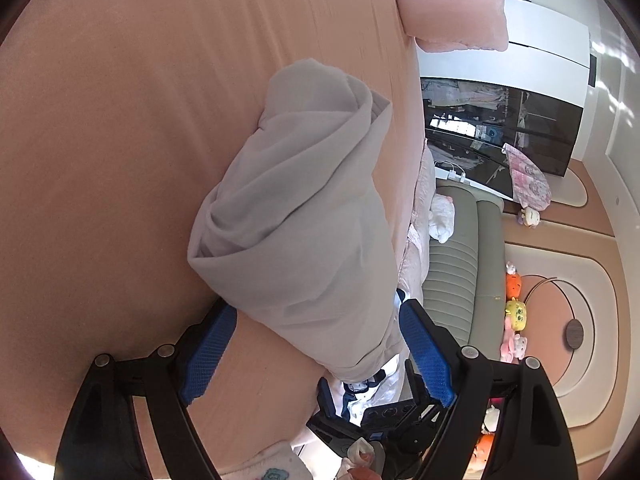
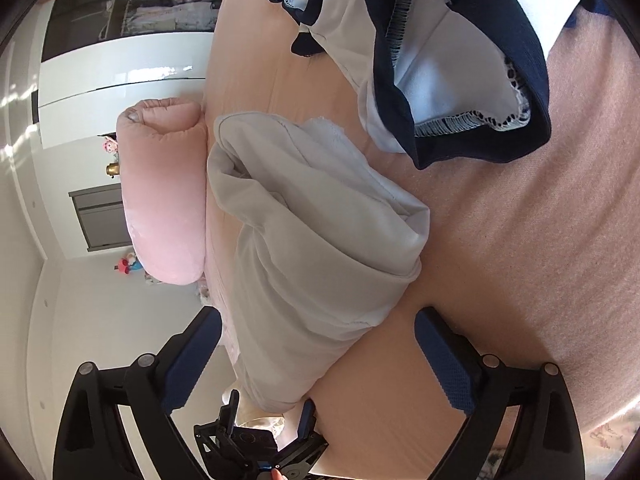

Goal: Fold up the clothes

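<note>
A grey garment (image 1: 296, 208) is seen bunched in a loose roll near the bed (image 1: 120, 120) edge, with a navy-white top (image 2: 460, 60) beyond it. Both the left gripper (image 1: 316, 356) and right gripper (image 2: 318, 356) are spread wide, nothing held. Soft, light, floppy fabric is expected; it's probably best pinched at a hem or corner, not the bulk.

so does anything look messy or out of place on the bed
Yes: the grey garment lies bunched and twisted near the bed's edge, not flat, and the navy and white garment beside it is crumpled too.
</note>
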`<state>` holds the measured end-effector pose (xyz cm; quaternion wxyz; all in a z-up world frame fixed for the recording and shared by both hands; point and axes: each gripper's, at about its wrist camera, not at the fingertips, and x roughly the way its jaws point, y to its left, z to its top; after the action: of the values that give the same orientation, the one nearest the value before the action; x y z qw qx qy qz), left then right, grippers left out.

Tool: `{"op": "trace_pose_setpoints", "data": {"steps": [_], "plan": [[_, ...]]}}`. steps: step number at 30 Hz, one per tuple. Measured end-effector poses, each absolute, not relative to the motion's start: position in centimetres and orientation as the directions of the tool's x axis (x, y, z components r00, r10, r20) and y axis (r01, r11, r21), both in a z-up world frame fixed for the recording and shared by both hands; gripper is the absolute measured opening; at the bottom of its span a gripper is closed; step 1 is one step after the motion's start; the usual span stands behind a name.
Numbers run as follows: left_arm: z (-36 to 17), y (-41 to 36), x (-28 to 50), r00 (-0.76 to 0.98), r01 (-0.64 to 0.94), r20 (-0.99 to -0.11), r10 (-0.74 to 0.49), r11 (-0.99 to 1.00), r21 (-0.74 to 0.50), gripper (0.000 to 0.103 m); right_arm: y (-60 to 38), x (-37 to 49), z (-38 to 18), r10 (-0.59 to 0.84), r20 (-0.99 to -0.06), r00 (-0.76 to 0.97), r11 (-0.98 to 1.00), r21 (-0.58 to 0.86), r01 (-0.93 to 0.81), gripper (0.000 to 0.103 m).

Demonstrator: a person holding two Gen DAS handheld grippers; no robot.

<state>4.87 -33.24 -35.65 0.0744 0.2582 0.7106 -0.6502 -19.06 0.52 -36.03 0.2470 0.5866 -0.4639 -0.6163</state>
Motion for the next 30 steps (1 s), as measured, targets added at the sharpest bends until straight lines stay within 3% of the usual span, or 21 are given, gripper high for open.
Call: {"op": "trace_pose_setpoints", "data": {"steps": [10,20,22,23,24,26,30], "plan": [[-37.0,-34.3,4.2,-0.911,0.399,-0.375,0.172,0.138,-0.907,0.084,-0.8,-20.9,-36.5,-0.845,-0.469,-0.256,-0.409,0.876,-0.256,0.103],[-35.5,-33.3,2.3,-0.850,0.517,-0.510,0.133,0.024,-0.855,0.087,-1.4,-21.2,-36.2,-0.820,-0.509,-0.262,-0.465,0.859,-0.214,0.102],[-35.1,-32.8,2.1,-0.830,0.547,-0.546,0.114,-0.019,-0.837,0.085,-1.9,-21.2,-35.8,-0.798,-0.550,-0.245,-0.519,0.835,-0.184,0.098],[-35.0,-32.5,2.0,-0.818,0.564,-0.565,0.104,-0.042,-0.825,0.078,-2.2,-21.3,-35.5,-0.779,-0.583,-0.231,-0.560,0.812,-0.163,0.092],[-34.8,-32.3,2.0,-0.806,0.581,-0.584,0.093,-0.066,-0.812,0.067,-2.5,-21.3,-35.2,-0.756,-0.618,-0.217,-0.602,0.786,-0.140,0.080],[-34.7,-31.9,2.0,-0.787,0.603,-0.611,0.080,-0.104,-0.791,0.054,-2.6,-21.2,-35.1,-0.725,-0.656,-0.208,-0.654,0.751,-0.091,0.061],[-34.2,-31.2,2.1,-0.754,0.634,-0.654,0.058,-0.192,-0.749,0.035,-2.4,-21.0,-34.9,-0.727,-0.654,-0.209,-0.666,0.746,-0.014,0.045]]}}
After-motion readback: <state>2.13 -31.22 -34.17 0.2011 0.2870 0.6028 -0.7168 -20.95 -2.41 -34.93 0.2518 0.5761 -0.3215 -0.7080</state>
